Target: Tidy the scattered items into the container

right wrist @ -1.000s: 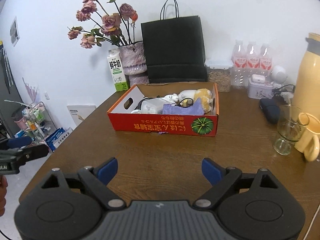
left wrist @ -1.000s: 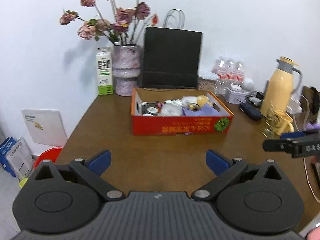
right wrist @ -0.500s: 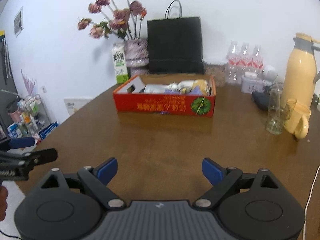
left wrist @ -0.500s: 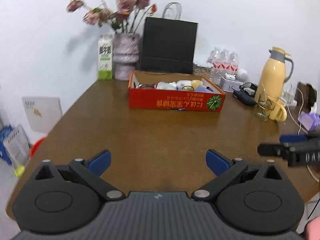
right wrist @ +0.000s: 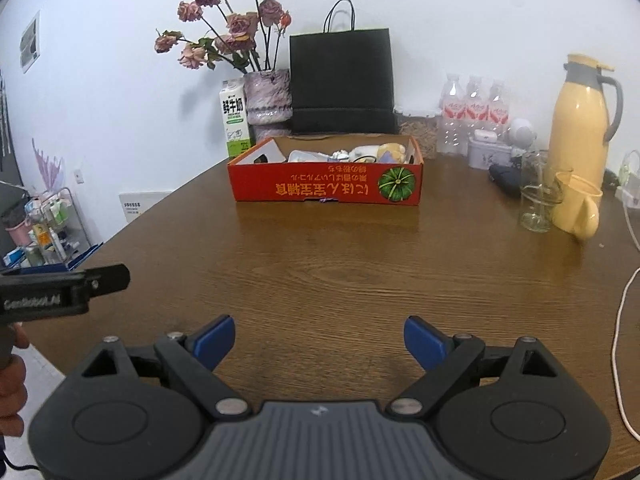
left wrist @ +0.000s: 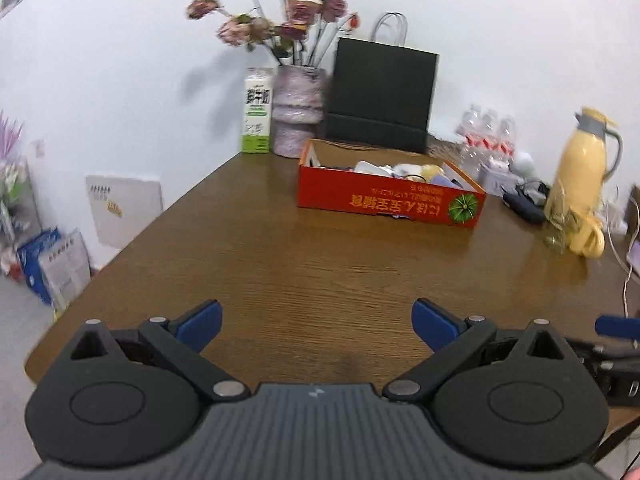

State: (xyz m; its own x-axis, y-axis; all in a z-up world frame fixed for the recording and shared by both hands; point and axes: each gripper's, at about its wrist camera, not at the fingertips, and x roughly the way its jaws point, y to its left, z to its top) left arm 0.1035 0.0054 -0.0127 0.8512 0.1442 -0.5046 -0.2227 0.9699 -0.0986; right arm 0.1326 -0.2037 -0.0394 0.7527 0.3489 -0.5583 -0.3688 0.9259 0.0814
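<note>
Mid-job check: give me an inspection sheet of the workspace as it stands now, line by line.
Surface: brown wooden table, bare in the middle.
Job's things: red box holding mixed small items; nothing seen scattered on the table.
Clutter: flower vase, milk carton, black bag, water bottles, yellow jug, glass, yellow mug.
Grippers: left gripper and right gripper open, empty, low over the table's near edge.
Cables: white cable at right edge.
Surroundings: white wall, floor shelf.
</note>
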